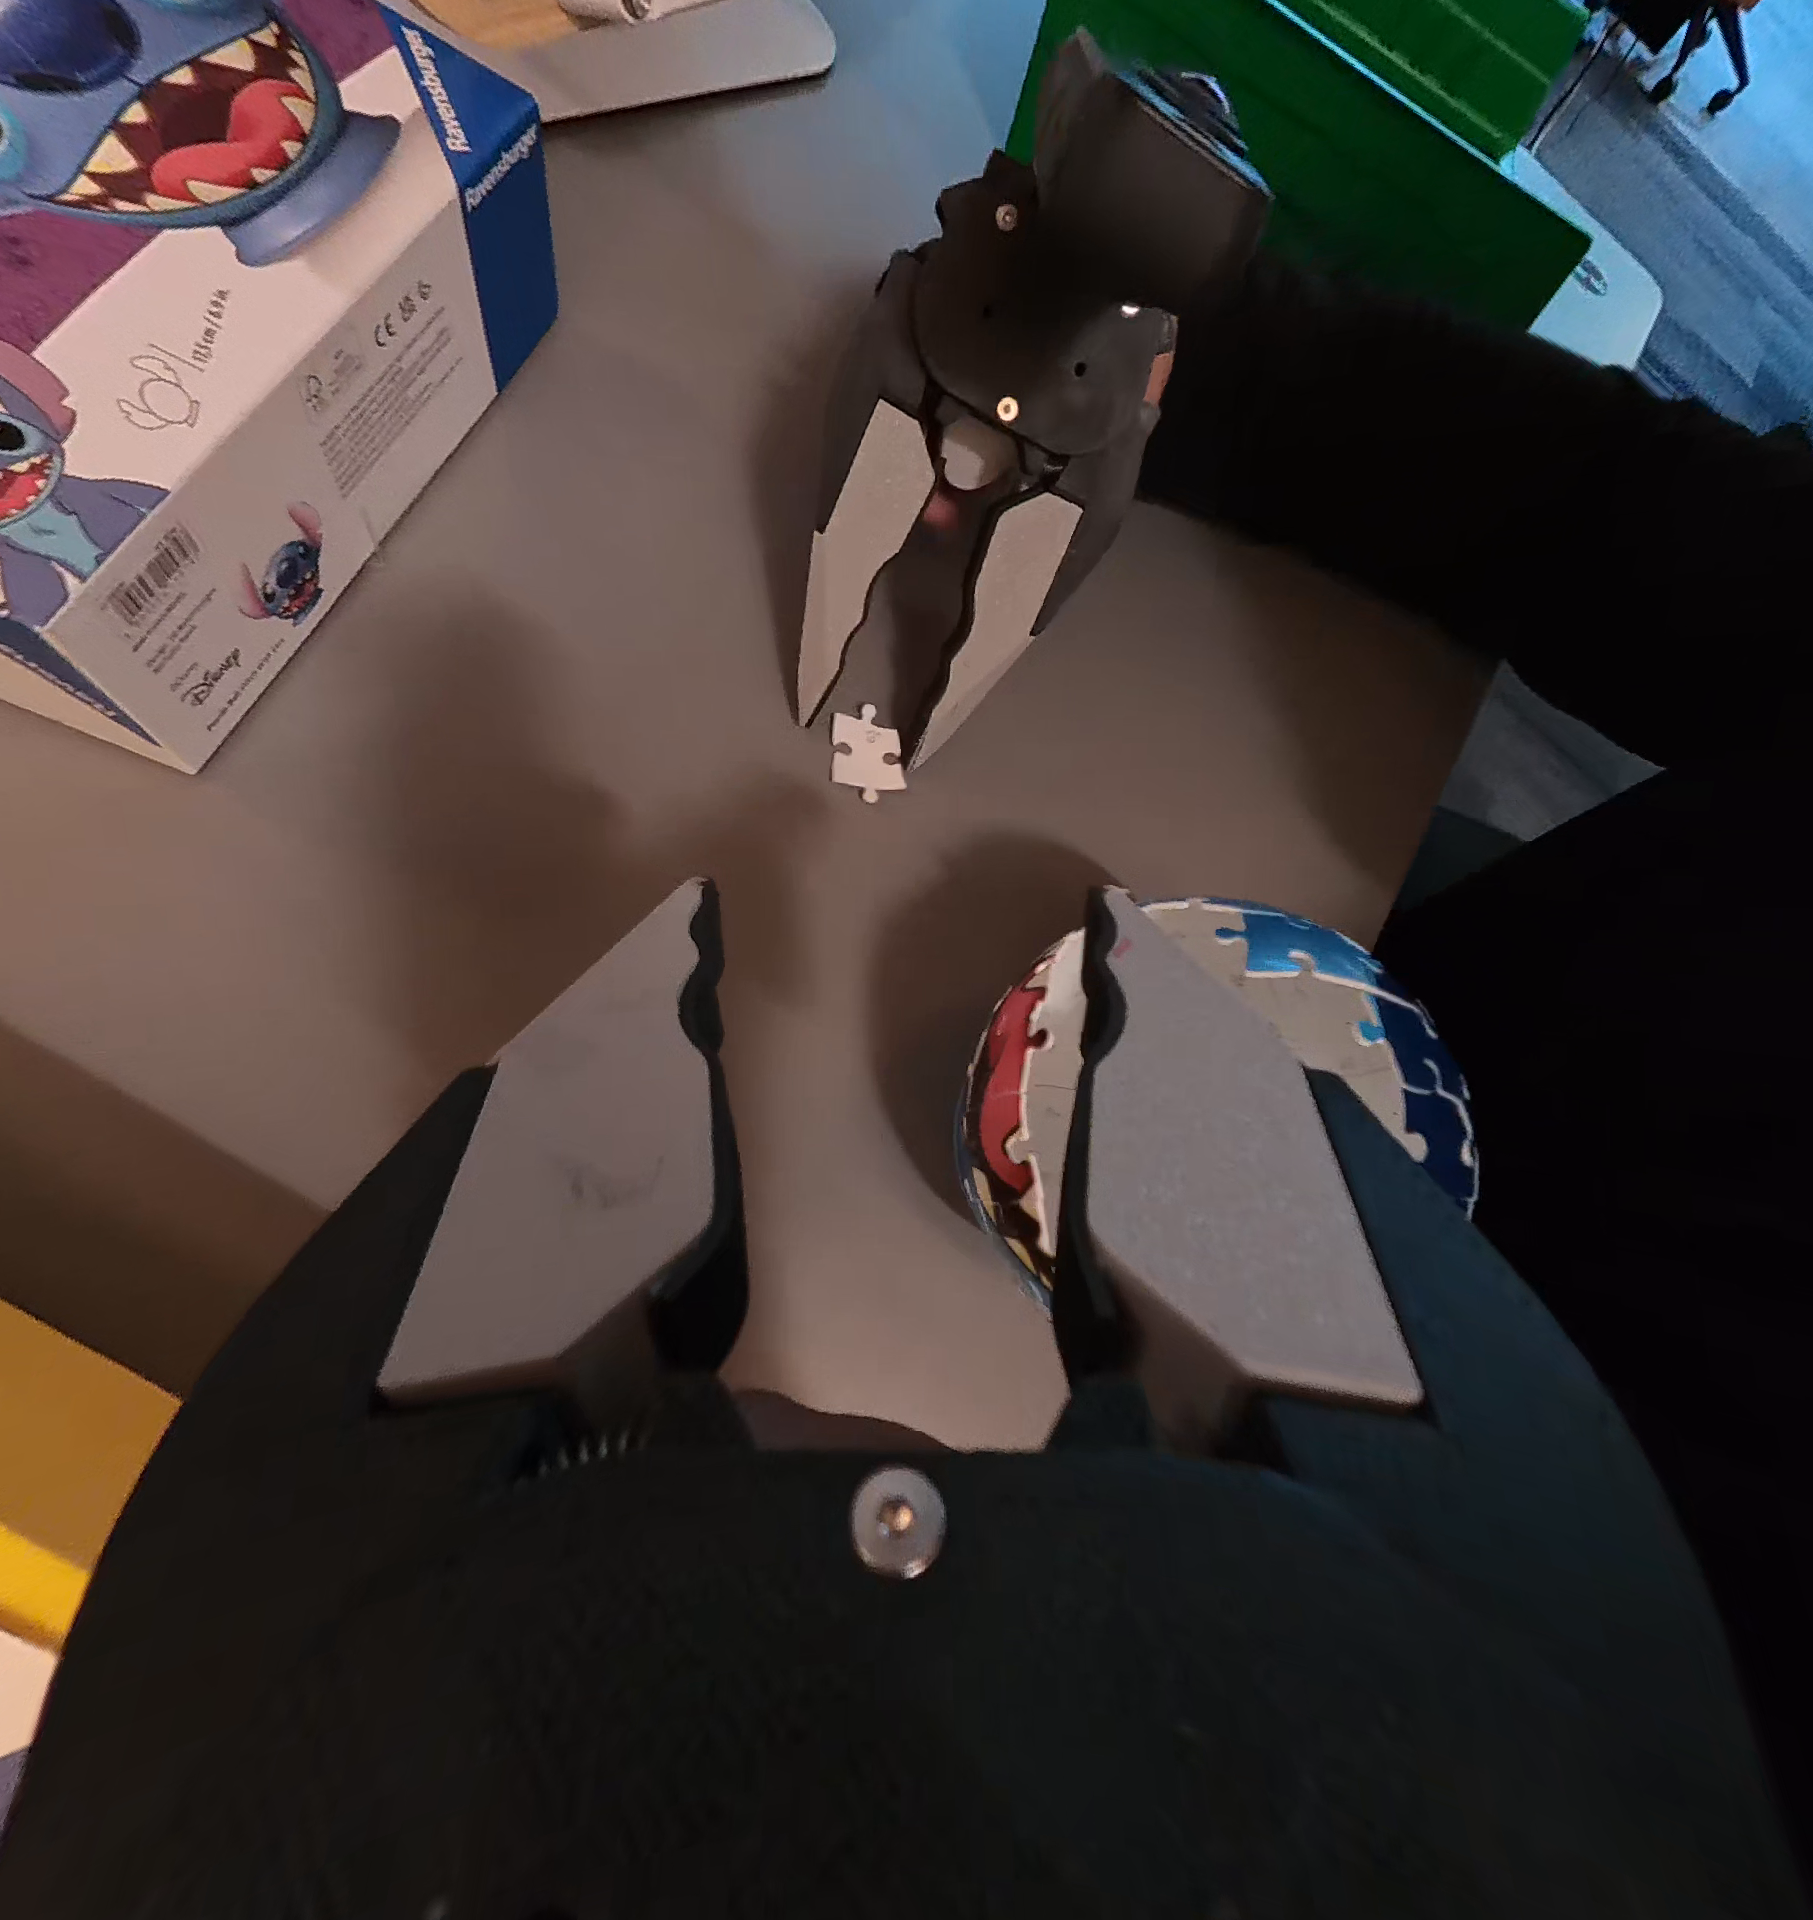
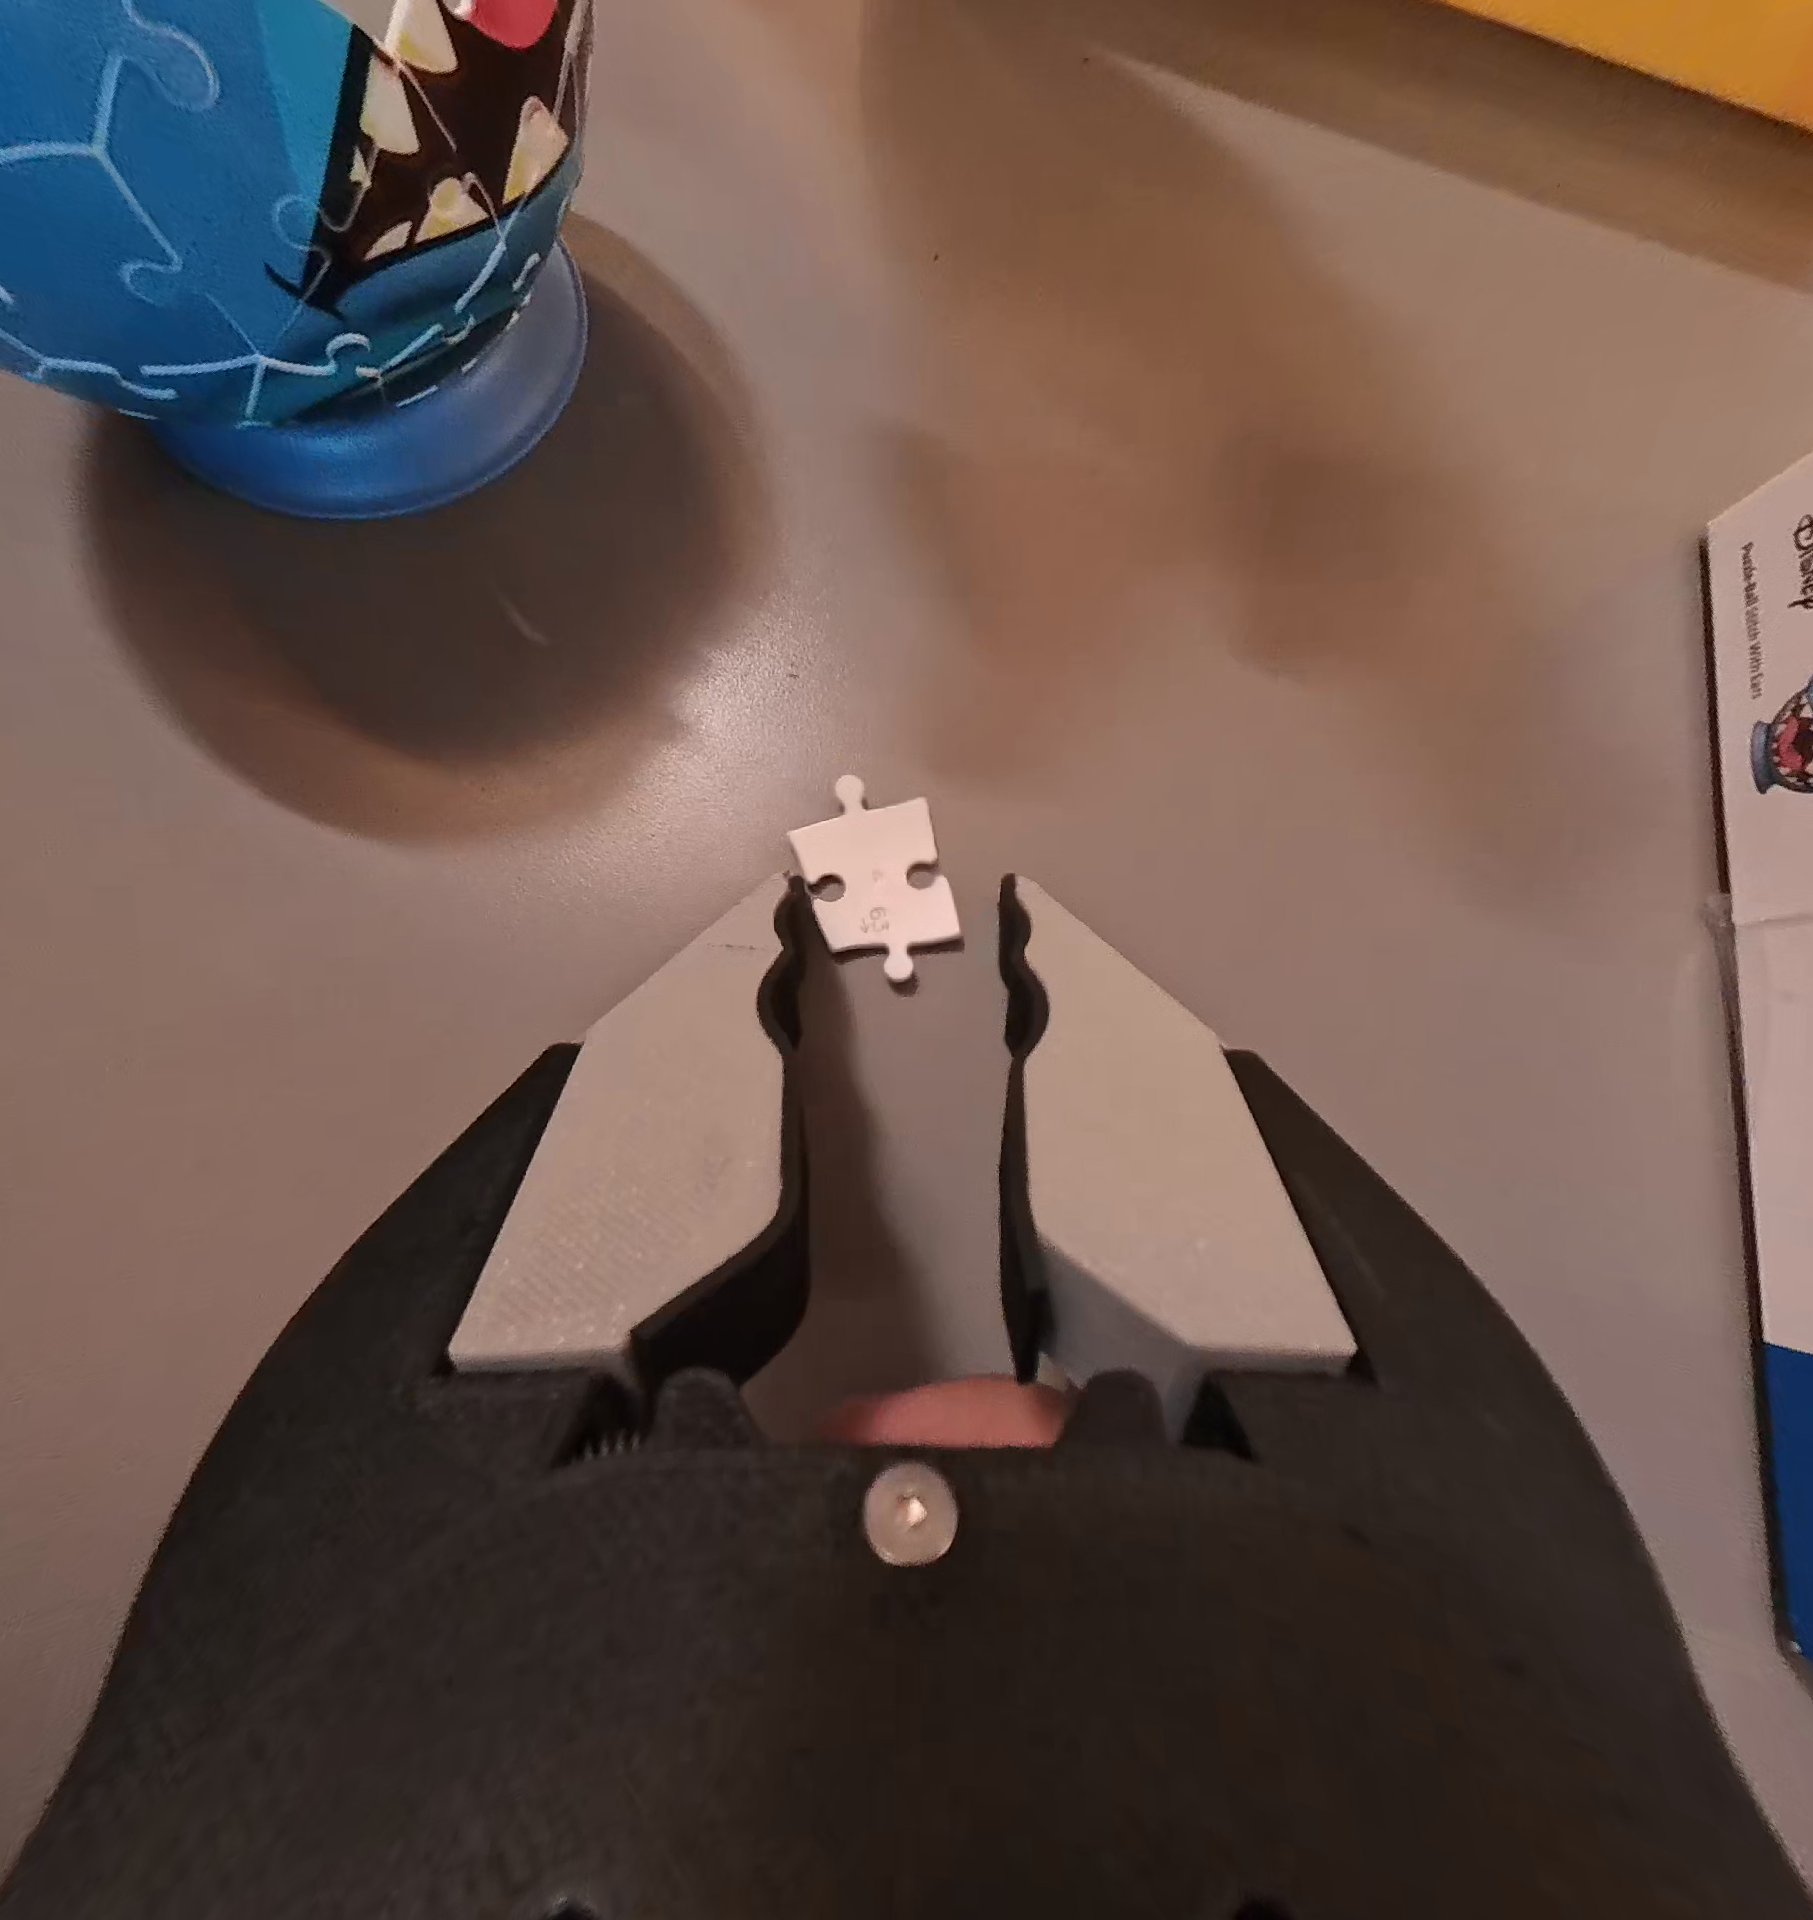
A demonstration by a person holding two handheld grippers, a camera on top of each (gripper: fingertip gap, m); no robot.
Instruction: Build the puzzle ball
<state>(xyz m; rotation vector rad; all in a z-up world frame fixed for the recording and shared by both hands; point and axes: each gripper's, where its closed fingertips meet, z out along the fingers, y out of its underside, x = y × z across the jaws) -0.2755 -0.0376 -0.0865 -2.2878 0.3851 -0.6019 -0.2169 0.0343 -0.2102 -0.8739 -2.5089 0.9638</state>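
A partly built puzzle ball [image 1: 1328, 997], blue with a red and black toothed mouth, stands on a blue base at the table's right, partly hidden by my left gripper's right finger. My left gripper [image 1: 900, 894] is open and empty just left of the ball. In the right wrist view the ball [image 2: 154, 229] and its base [image 2: 445, 436] are at the upper left. A white puzzle piece [image 2: 876, 883] lies blank side up on the grey table between the tips of my open right gripper [image 2: 899, 881]. The left tip touches it. The left wrist view shows that gripper [image 1: 860, 740] over the piece [image 1: 869, 764].
The puzzle's box [image 1: 258, 364] lies at the left, and shows at the right edge of the right wrist view [image 2: 1806, 1039]. A person's dark sleeve [image 1: 1504, 520] holds the right gripper. A green block [image 1: 1349, 156] stands beyond the table; yellow surfaces [image 1: 8, 1403] lie past its edge.
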